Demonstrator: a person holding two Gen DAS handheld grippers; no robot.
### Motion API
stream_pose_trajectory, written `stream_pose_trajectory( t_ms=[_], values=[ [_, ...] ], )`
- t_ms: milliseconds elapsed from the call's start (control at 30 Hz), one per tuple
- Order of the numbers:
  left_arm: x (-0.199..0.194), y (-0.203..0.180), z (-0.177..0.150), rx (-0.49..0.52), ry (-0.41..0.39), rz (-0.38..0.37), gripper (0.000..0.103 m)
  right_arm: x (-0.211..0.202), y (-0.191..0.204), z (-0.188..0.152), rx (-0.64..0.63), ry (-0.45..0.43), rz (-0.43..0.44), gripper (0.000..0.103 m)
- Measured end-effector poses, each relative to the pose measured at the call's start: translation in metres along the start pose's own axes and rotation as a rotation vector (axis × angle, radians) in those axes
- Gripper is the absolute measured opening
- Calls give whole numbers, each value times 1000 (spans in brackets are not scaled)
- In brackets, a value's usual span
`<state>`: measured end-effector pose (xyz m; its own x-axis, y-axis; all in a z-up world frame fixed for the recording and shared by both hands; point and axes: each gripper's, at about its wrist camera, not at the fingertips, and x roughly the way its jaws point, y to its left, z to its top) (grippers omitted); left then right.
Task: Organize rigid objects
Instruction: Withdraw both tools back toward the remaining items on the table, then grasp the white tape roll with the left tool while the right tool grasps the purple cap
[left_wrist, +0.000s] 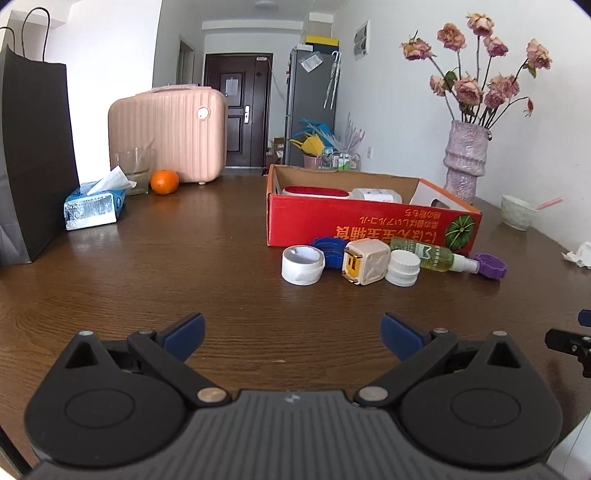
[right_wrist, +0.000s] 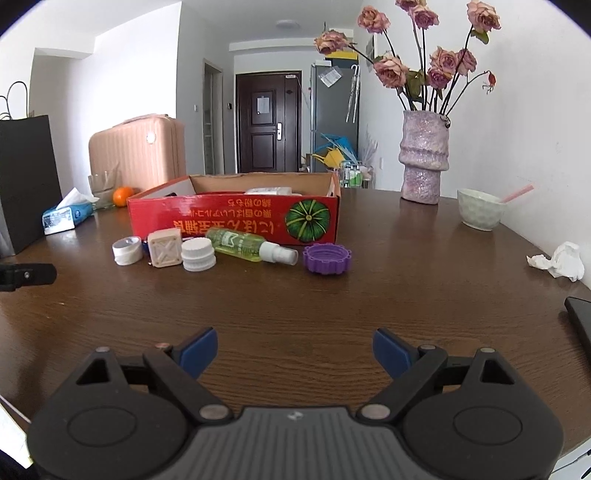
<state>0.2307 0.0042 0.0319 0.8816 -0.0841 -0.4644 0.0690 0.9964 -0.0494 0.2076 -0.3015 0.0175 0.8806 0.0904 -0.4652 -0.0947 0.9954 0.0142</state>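
A red cardboard box (left_wrist: 369, 221) (right_wrist: 236, 219) stands open on the brown table, with a red-topped item (left_wrist: 316, 192) and a white item (left_wrist: 376, 194) inside. In front of it lie a white tape roll (left_wrist: 302, 264) (right_wrist: 127, 251), a blue cap (left_wrist: 328, 251), a beige charger cube (left_wrist: 365, 261) (right_wrist: 165, 247), a white ribbed lid (left_wrist: 403, 267) (right_wrist: 198, 254), a green spray bottle (left_wrist: 432, 254) (right_wrist: 251, 246) and a purple cap (left_wrist: 490, 265) (right_wrist: 327, 259). My left gripper (left_wrist: 291, 338) and right gripper (right_wrist: 294, 352) are open, empty, well short of them.
A black paper bag (left_wrist: 33, 158), tissue pack (left_wrist: 94, 205), glass (left_wrist: 133, 170), orange (left_wrist: 164, 181) and pink case (left_wrist: 168, 134) stand at back left. A vase of roses (right_wrist: 424, 158), a bowl (right_wrist: 480, 208), crumpled tissue (right_wrist: 561, 260) and a dark device (right_wrist: 580, 317) sit at right.
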Motion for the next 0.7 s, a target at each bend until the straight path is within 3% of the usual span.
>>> stream_pose_trajectory(
  t_ms=[333, 500, 600, 700],
  values=[
    [45, -5, 10, 11, 71, -41, 103, 44, -11, 22, 2, 39, -48, 91],
    [79, -2, 26, 5, 127, -25, 101, 80, -24, 44, 3, 52, -72, 89],
    [99, 2, 35, 5, 136, -20, 95, 103, -31, 55, 6, 77, -68, 86],
    [121, 7, 40, -14, 159, -8, 82, 124, -36, 66, 33, 96, -45, 79]
  ],
)
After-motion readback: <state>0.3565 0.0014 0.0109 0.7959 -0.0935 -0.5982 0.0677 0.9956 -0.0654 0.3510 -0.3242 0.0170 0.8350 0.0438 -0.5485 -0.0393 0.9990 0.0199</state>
